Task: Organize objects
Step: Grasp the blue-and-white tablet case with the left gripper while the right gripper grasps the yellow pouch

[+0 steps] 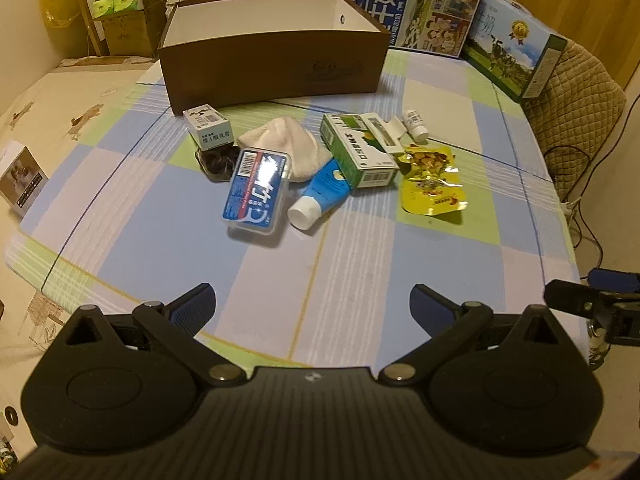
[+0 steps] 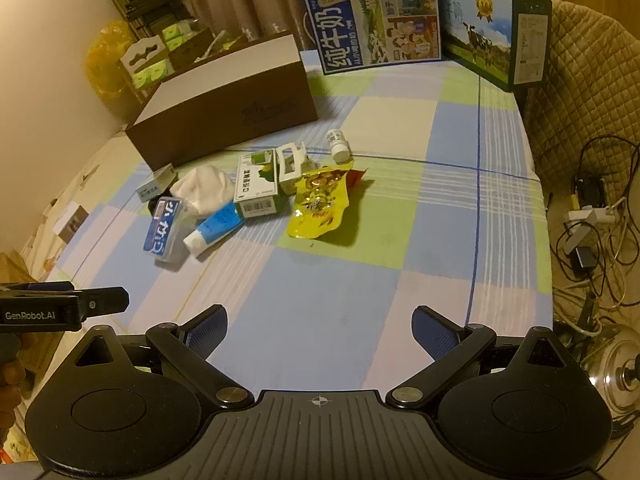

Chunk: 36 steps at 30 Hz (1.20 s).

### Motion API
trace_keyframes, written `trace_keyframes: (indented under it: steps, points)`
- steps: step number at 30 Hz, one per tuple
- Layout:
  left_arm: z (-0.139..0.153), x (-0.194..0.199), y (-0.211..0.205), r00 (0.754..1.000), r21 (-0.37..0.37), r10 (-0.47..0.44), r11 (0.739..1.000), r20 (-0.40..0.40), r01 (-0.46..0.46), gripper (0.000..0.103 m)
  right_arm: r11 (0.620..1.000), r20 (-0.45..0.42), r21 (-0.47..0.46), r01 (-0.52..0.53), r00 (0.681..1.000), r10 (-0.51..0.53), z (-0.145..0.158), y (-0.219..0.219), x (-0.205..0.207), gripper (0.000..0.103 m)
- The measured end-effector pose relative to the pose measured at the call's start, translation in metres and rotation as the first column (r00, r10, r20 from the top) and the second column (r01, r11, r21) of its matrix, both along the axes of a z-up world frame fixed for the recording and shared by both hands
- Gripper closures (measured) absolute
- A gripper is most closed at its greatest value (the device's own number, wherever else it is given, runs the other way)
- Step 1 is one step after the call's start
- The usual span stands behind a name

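A brown open box [image 1: 272, 72] [image 2: 224, 116] stands at the back of the checked tablecloth. In front of it lies a loose pile: a small white carton [image 1: 208, 126], a dark hair tie [image 1: 216, 162], a white cloth [image 1: 288, 144] [image 2: 206, 192], a blue clear case [image 1: 258, 192] [image 2: 164, 232], a blue tube [image 1: 320, 196] [image 2: 216, 228], a green carton [image 1: 360, 152] [image 2: 256, 188], a small white bottle [image 1: 416, 122] [image 2: 338, 144] and a yellow snack pouch [image 1: 432, 184] [image 2: 320, 204]. My left gripper [image 1: 312, 308] and right gripper [image 2: 320, 330] hover open over the near tablecloth, both holding nothing.
Two milk cartons [image 1: 416, 8] [image 2: 496, 36] stand at the back right, beside a quilted chair [image 1: 576, 92]. A small box [image 1: 22, 180] sits at the left edge. Cables and a power strip [image 2: 588, 220] lie off the table's right side. A metal pot lid [image 2: 616, 372] is nearby.
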<state>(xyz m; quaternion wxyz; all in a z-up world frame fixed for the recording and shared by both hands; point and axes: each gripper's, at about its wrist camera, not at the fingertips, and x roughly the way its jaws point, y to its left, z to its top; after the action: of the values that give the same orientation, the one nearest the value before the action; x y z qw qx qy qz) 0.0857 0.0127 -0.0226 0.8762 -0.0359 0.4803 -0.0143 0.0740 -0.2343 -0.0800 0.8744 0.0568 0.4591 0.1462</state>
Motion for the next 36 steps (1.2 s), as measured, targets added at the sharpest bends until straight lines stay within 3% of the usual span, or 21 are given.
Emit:
trace_keyframes:
  steps: [9, 20, 32, 36]
  points:
    - [-0.020, 0.033, 0.020, 0.999, 0.007, 0.001, 1.000, -0.036, 0.000, 0.001, 0.999, -0.019, 0.001, 0.043, 0.999, -0.043, -0.009, 0.000, 0.021, 0.006]
    - [-0.045, 0.075, 0.039, 1.000, 0.038, -0.001, 0.999, -0.010, 0.002, 0.002, 0.995, -0.043, -0.003, 0.099, 0.994, -0.099, -0.021, -0.004, 0.038, 0.006]
    - [-0.072, 0.123, 0.046, 0.999, 0.048, -0.028, 0.998, -0.021, 0.029, 0.016, 0.988, -0.072, -0.014, 0.156, 0.985, -0.157, -0.031, -0.009, 0.053, 0.006]
    - [-0.076, 0.134, 0.047, 0.999, 0.037, -0.037, 0.999, -0.028, 0.038, 0.026, 0.987, -0.078, -0.015, 0.163, 0.983, -0.164, -0.032, -0.007, 0.059, 0.006]
